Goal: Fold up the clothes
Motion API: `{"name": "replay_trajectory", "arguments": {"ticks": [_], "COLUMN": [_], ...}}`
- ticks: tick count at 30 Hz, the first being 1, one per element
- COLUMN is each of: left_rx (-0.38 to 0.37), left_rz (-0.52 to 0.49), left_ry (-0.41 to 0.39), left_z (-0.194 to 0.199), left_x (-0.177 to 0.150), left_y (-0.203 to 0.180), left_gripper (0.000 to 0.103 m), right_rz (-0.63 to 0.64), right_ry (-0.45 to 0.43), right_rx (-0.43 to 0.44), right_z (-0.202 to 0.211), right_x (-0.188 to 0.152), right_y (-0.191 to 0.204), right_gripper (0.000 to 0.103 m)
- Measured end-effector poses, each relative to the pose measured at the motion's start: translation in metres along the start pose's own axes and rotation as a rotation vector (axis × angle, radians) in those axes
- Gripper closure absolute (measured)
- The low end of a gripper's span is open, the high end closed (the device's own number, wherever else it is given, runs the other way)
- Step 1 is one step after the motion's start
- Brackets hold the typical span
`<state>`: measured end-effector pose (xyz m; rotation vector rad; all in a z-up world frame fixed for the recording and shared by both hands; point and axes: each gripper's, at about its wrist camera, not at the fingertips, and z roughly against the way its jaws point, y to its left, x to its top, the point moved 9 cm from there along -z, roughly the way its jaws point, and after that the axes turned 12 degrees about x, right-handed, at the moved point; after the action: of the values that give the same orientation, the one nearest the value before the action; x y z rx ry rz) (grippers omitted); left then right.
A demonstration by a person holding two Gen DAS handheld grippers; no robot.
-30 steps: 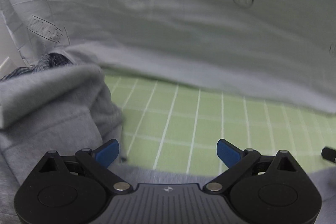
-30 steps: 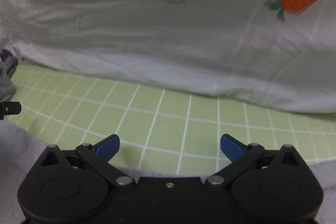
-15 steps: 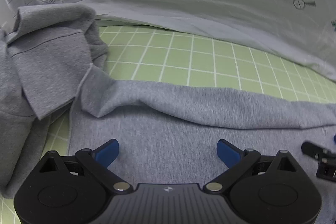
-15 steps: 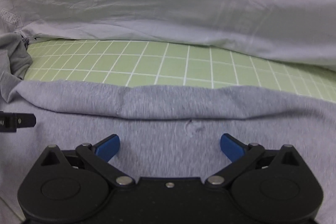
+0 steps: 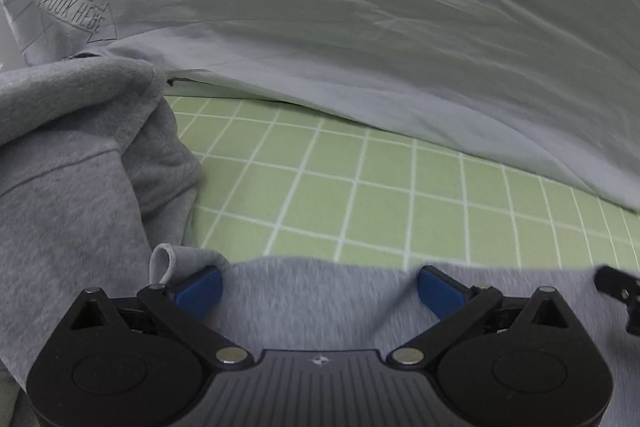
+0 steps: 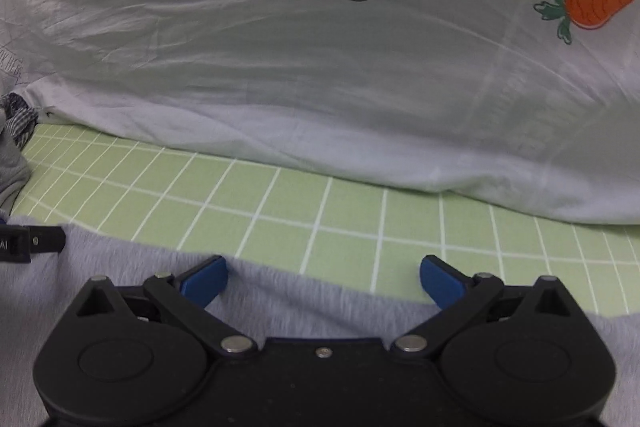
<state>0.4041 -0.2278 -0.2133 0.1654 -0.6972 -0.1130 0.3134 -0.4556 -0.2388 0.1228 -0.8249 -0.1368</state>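
Observation:
A grey sweatshirt (image 5: 72, 195) lies on a green grid mat (image 5: 360, 187). Its bunched part rises at the left in the left wrist view, and a flat edge of it (image 5: 320, 287) runs under my left gripper (image 5: 320, 287). That gripper is open, blue pads wide apart, with the cloth edge between them and a small curled corner (image 5: 162, 259) by the left pad. In the right wrist view the same grey cloth (image 6: 320, 299) lies under my right gripper (image 6: 324, 279), which is open too, its pads at the cloth's far edge.
A white sheet (image 5: 360, 27) with printed marks and an orange carrot (image 6: 596, 7) rises behind the mat (image 6: 340, 211). A dark checked garment (image 6: 16, 119) shows at the far left. The other gripper's black tip shows at each view's edge (image 5: 620, 287) (image 6: 32, 243).
Half a second ago both grippers were further back over the sweatshirt; now they have moved forward to its far edge, with more green mat ahead. Both stay open.

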Motion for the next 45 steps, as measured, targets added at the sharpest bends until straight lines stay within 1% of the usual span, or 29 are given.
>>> {"name": "replay_trajectory", "arguments": {"ticks": [2, 5, 7, 9, 11, 13, 19, 23, 26, 28, 32, 34, 36, 38, 41, 42, 45], "left_rx": [-0.001, -0.023, -0.026, -0.018, -0.003, 0.006, 0.052, 0.052, 0.031, 0.016, -0.021, -0.034, -0.041, -0.031, -0.025, -0.038, -0.09], "left_rz": [0.008, 0.005, -0.001, 0.002, 0.001, 0.005, 0.027, 0.062, 0.135, 0.167, 0.203, 0.183, 0.143, 0.104, 0.071, 0.074, 0.09], "left_ry": [-0.012, -0.018, 0.003, 0.043, 0.045, 0.042, 0.025, 0.024, 0.019, 0.016, 0.014, 0.035, 0.038, 0.022, -0.008, -0.008, 0.0], "left_z": [0.007, 0.021, 0.024, 0.023, 0.021, 0.02, 0.0, -0.011, -0.015, -0.017, -0.02, -0.016, -0.005, 0.013, 0.049, 0.063, 0.106], "left_x": [0.001, -0.004, -0.014, -0.026, -0.031, -0.032, -0.014, -0.003, 0.006, 0.011, 0.016, 0.014, 0.011, 0.008, -0.001, -0.006, -0.026], "left_y": [0.001, 0.002, 0.003, 0.005, 0.009, 0.014, 0.034, 0.056, 0.077, 0.088, 0.099, 0.092, 0.084, 0.079, 0.074, 0.073, 0.07], "left_gripper": [0.0, 0.0, 0.0, 0.0, 0.0, 0.0, 0.0, 0.001, 0.003, 0.006, 0.007, 0.007, 0.007, 0.007, 0.005, 0.003, 0.003], "right_rz": [-0.013, -0.023, -0.039, -0.059, -0.087, -0.09, -0.051, -0.047, -0.045, -0.044, -0.041, -0.062, -0.087, -0.13, -0.15, -0.15, -0.156], "right_ry": [-0.023, -0.042, -0.031, -0.007, 0.024, 0.018, 0.0, 0.003, 0.006, 0.008, 0.012, 0.019, 0.026, 0.016, -0.007, -0.015, -0.039], "right_rx": [-0.012, -0.02, -0.022, -0.028, -0.037, -0.051, -0.059, -0.054, -0.05, -0.047, -0.042, -0.031, -0.018, -0.005, 0.002, 0.0, -0.006], "right_z": [0.011, 0.033, 0.044, 0.05, 0.05, 0.05, 0.033, 0.033, 0.033, 0.033, 0.034, 0.037, 0.041, 0.053, 0.083, 0.096, 0.142], "right_x": [-0.001, -0.009, -0.022, -0.037, -0.053, -0.059, -0.054, -0.053, -0.053, -0.053, -0.053, -0.054, -0.055, -0.055, -0.054, -0.055, -0.06], "right_y": [0.0, 0.004, 0.005, 0.004, -0.001, -0.006, -0.014, -0.014, -0.014, -0.014, -0.014, -0.013, -0.012, -0.012, -0.009, -0.008, -0.007], "right_gripper": [0.0, 0.0, 0.0, 0.0, 0.0, 0.0, 0.0, 0.0, 0.0, 0.0, 0.0, 0.0, 0.0, 0.0, 0.0, 0.0, 0.0]}}
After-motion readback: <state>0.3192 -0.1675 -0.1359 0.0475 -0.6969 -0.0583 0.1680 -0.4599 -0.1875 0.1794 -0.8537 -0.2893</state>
